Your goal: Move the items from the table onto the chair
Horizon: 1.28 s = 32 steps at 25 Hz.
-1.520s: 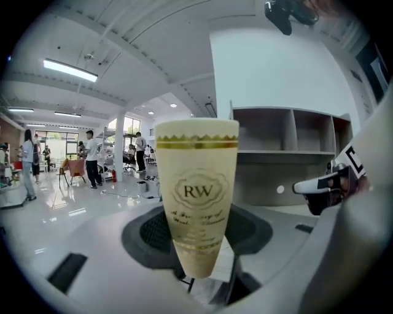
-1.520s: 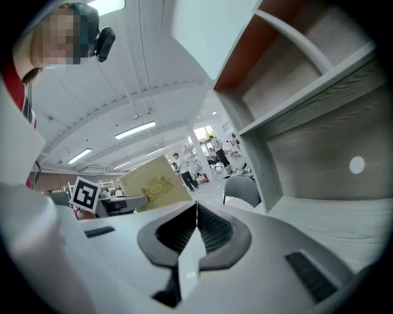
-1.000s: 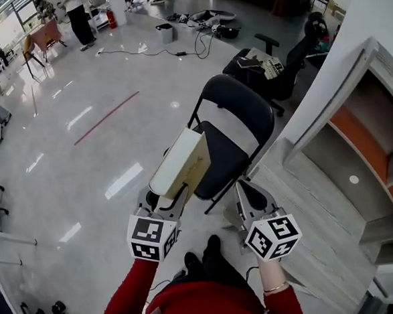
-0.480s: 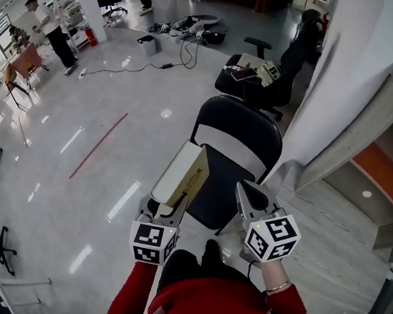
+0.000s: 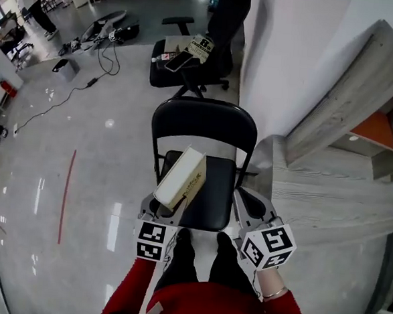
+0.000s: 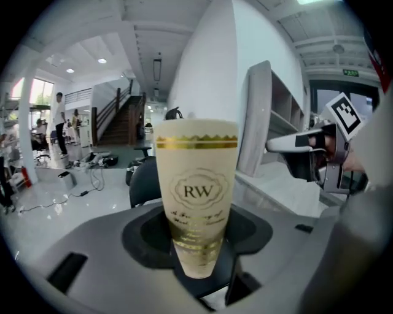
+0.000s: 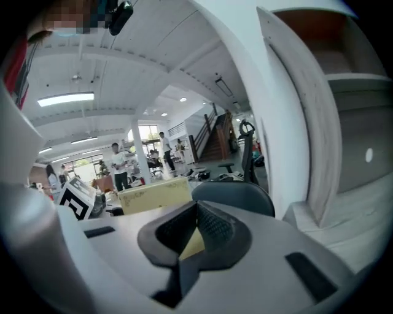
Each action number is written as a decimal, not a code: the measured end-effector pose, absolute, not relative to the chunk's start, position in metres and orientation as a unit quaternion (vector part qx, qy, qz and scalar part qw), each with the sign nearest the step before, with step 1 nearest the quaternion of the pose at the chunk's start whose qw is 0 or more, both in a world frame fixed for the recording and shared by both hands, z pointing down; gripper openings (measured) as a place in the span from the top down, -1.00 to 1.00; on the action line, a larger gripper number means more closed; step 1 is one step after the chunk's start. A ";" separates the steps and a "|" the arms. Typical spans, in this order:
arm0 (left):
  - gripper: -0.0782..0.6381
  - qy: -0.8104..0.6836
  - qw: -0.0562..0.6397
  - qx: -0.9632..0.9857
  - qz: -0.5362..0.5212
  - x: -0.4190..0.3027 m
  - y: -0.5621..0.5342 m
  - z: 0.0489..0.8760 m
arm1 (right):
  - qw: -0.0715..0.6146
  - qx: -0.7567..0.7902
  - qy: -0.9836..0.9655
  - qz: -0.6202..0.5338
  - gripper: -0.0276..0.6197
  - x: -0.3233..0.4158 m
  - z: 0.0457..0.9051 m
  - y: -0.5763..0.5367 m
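Note:
A cream box with gold "RW" print [image 5: 180, 179] [image 6: 196, 196] sticks up from my left gripper [image 5: 168, 208] [image 6: 196, 248], which is shut on its lower end. In the head view the box hangs tilted over the front left of the black folding chair's seat [image 5: 214, 198], below the backrest [image 5: 204, 123]. My right gripper [image 5: 247, 202] [image 7: 196, 211] is beside the seat's front right corner, its jaws together with nothing between them. Its view shows the box [image 7: 156, 195] and the chair's backrest [image 7: 236, 196] beyond the jaws.
A black office chair with papers on it [image 5: 183, 55] stands behind the folding chair. A white wall [image 5: 290, 59] and grey wooden shelving [image 5: 315, 188] are close on the right. Cables [image 5: 101, 35] lie on the glossy floor at far left, where people stand.
The view has swung so the chair is now straight ahead. Both grippers have come up to its front edge, and the box now hangs over the seat, still held.

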State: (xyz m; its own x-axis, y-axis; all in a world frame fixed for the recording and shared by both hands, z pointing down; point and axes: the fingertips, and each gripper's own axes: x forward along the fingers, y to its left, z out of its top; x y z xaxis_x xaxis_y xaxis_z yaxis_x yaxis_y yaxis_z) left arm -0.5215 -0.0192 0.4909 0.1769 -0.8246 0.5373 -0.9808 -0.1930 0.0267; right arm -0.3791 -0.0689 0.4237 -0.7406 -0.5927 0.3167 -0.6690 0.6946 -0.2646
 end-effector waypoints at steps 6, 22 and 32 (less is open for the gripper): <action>0.14 -0.551 0.212 0.773 0.231 -0.530 -0.025 0.529 | 0.107 0.406 -0.886 0.196 0.87 -0.396 0.446 -0.059; 0.14 -0.263 0.441 0.780 0.358 -0.501 -0.044 0.742 | 0.166 0.434 -0.858 0.219 0.87 -0.391 0.510 -0.049; 0.12 -0.258 0.478 0.760 0.357 -0.509 -0.073 0.766 | 0.173 0.422 -0.855 0.247 0.87 -0.398 0.531 -0.057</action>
